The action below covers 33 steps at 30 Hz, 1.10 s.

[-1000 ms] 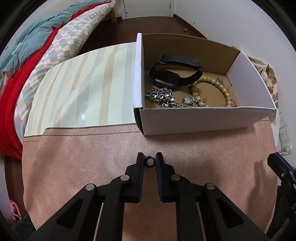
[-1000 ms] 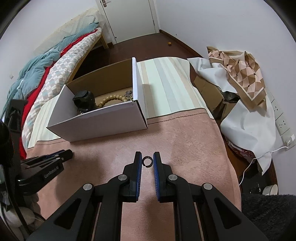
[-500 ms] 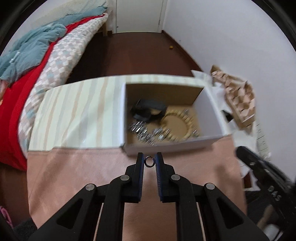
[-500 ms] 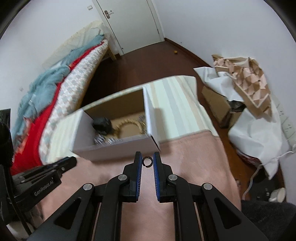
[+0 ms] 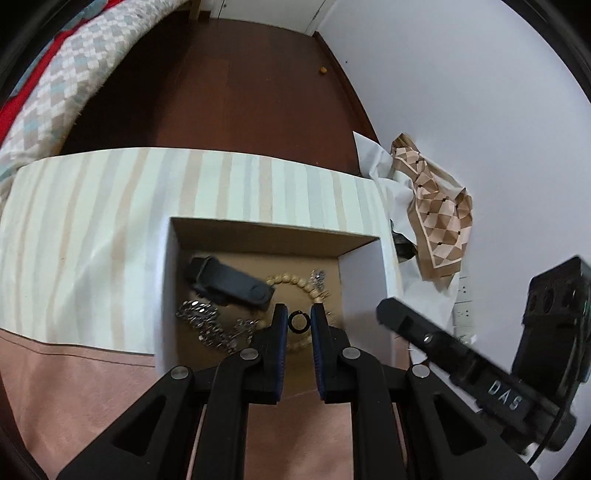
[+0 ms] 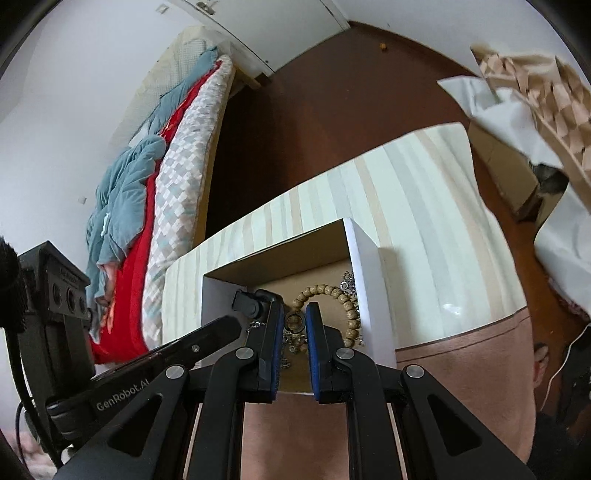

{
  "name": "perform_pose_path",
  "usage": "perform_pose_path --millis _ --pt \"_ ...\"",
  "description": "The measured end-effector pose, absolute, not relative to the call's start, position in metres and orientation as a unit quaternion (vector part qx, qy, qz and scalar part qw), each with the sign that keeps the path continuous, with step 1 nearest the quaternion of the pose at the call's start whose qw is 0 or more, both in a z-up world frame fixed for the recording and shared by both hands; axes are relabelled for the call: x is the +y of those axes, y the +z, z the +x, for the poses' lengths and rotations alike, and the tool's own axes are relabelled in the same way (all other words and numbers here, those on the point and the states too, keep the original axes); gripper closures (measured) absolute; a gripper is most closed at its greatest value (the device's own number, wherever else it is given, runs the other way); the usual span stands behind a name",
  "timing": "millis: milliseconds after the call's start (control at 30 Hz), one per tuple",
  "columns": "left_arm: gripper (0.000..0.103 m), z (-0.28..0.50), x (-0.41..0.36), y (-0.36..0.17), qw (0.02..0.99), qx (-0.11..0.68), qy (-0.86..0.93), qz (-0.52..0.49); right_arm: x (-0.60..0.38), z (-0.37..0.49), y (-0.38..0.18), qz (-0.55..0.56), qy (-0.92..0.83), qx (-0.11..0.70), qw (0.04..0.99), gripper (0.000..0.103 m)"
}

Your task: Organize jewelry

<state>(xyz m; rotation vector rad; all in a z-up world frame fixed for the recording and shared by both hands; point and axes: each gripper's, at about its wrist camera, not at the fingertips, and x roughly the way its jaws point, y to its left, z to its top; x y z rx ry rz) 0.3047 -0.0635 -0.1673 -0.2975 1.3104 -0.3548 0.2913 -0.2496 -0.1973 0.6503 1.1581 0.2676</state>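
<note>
My left gripper [image 5: 298, 322] is clamped on a dark ring [image 5: 298, 321] over the open box [image 5: 164, 295]; my right gripper [image 6: 294, 322] pinches a second ring [image 6: 294, 321] above the same box, over the bead bracelet [image 6: 343, 299], chain [image 5: 201, 319] and watch [image 5: 229, 282].

I see a dark brown wood floor [image 5: 240, 92] running back to a white door [image 6: 280, 33] and plain white walls [image 5: 461, 92]. A bed [image 6: 184, 155] lies along the left with a checked quilt, a red cover and a teal blanket [image 6: 118, 184]. By the right wall a patterned cloth [image 5: 436, 214] sits on white sheeting, near wall sockets [image 5: 463, 306]
</note>
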Motion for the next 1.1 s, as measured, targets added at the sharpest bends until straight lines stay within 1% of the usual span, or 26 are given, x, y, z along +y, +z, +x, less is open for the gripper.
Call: perform_pose_path --millis 167,200,233,267,300,333,367,433,500,533,567,600,633,700,733,800,867,967,1100 --pt "0.091 0.313 -0.067 -0.161 0.767 0.605 -0.164 -0.138 -0.253 0.293 -0.200 0.316 0.123 0.541 0.770 0.088" --pt "0.089 0.314 -0.066 -0.160 0.768 0.603 -0.162 -0.139 -0.253 0.292 -0.200 0.315 0.123 0.542 0.770 0.082" --pt "0.085 0.314 -0.065 -0.158 0.771 0.601 -0.160 -0.137 -0.253 0.292 -0.199 0.313 0.119 0.542 0.771 0.077" --pt "0.077 0.313 -0.063 -0.156 0.775 0.599 -0.154 -0.132 -0.254 0.291 -0.198 0.308 0.113 0.540 0.775 0.073" --pt "0.071 0.312 -0.061 -0.154 0.780 0.595 -0.148 -0.127 -0.253 0.290 -0.196 0.301 0.112 0.539 0.778 0.069" --pt "0.058 0.311 -0.059 -0.153 0.783 0.591 -0.145 -0.126 -0.253 0.290 -0.195 0.299 0.109 0.540 0.779 0.067" --pt "0.049 0.310 -0.056 -0.151 0.787 0.589 -0.138 -0.121 -0.253 0.288 -0.193 0.292 0.103 0.539 0.783 0.066" --pt "0.047 0.306 -0.051 -0.147 0.799 0.579 -0.121 -0.108 -0.254 0.283 -0.188 0.278 0.096 0.537 0.791 0.066" --pt "0.040 0.298 -0.044 -0.142 0.813 0.568 -0.099 -0.087 -0.252 0.279 -0.183 0.250 0.081 0.537 0.802 0.065" --pt "0.033 0.295 -0.041 -0.140 0.818 0.563 -0.091 -0.079 -0.250 0.275 -0.179 0.232 0.072 0.535 0.809 0.064" --pt "0.030 0.289 -0.038 -0.138 0.826 0.554 -0.078 -0.068 -0.248 0.271 -0.174 0.208 0.057 0.534 0.818 0.056" --pt "0.029 0.285 -0.036 -0.138 0.831 0.549 -0.068 -0.057 -0.245 0.268 -0.169 0.181 0.042 0.532 0.826 0.047" --pt "0.029 0.279 -0.034 -0.136 0.837 0.542 -0.054 -0.041 -0.243 0.265 -0.166 0.163 0.033 0.530 0.832 0.044" --pt "0.015 0.270 -0.030 -0.136 0.844 0.535 -0.034 -0.016 -0.238 0.259 -0.158 0.119 0.010 0.527 0.842 0.027" --pt "0.007 0.264 -0.029 -0.136 0.847 0.531 -0.023 -0.002 -0.235 0.256 -0.155 0.101 0.000 0.525 0.845 0.022" --pt "0.006 0.255 -0.025 -0.136 0.851 0.525 -0.005 0.020 -0.232 0.249 -0.151 0.073 -0.020 0.523 0.849 0.008" --pt "0.005 0.245 -0.022 -0.135 0.853 0.521 0.006 0.036 -0.229 0.243 -0.148 0.057 -0.029 0.520 0.852 0.000" --pt "0.004 0.230 -0.019 -0.132 0.857 0.514 0.009 0.043 -0.223 0.230 -0.140 0.031 -0.038 0.514 0.856 0.000" --pt "0.004 0.213 -0.015 -0.120 0.860 0.508 0.011 0.039 -0.217 0.214 -0.127 0.024 -0.040 0.508 0.860 0.000"
